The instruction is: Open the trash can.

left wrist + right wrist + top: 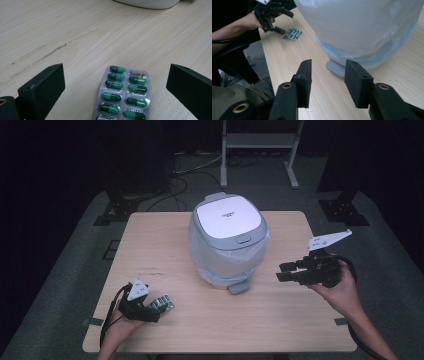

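A blister pack of green capsules [123,97] lies flat on the wooden table [165,245] near its front left. My left gripper [116,72] is open, its jaws low on either side of the pack without touching it. In the high view the pack [165,303] lies just right of the left gripper [154,309]. A small pedal bin [228,237] with a white lid and a clear plastic liner stands mid-table. My right gripper [285,271] hovers open to the right of the bin, empty, facing the bin's foot pedal [335,68].
The bin's grey pedal [239,287] sticks out toward the front edge. In the right gripper view the bin wall [367,25] is close ahead, and the left gripper [278,20] and pack [293,34] are farther off. A metal stand [260,150] is behind the table.
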A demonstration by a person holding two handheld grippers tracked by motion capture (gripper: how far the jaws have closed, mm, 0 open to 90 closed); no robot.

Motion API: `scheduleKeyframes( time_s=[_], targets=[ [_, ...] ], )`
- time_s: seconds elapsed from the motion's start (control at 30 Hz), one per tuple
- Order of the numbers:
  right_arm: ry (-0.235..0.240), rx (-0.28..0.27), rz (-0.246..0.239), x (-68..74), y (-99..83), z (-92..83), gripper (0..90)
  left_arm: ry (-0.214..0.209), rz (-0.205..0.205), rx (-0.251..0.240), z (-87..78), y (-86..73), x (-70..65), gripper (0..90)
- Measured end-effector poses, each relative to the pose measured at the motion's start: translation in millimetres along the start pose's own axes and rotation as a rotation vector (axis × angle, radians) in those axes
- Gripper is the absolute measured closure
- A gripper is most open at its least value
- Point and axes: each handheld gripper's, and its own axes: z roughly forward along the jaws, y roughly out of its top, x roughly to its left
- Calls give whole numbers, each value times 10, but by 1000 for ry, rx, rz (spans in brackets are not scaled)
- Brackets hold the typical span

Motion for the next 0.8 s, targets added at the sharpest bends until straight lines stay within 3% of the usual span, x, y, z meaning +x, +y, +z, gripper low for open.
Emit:
scheduleKeyframes(
  time_s=[0.33,0.8],
  targets=[
    [37,11,-50,127,405,-52,716,-4,-5,6,2,-8,6,9],
    [59,16,-91,168,797,4,845,-7,-2,16,10,-15,6,9]
  ],
)
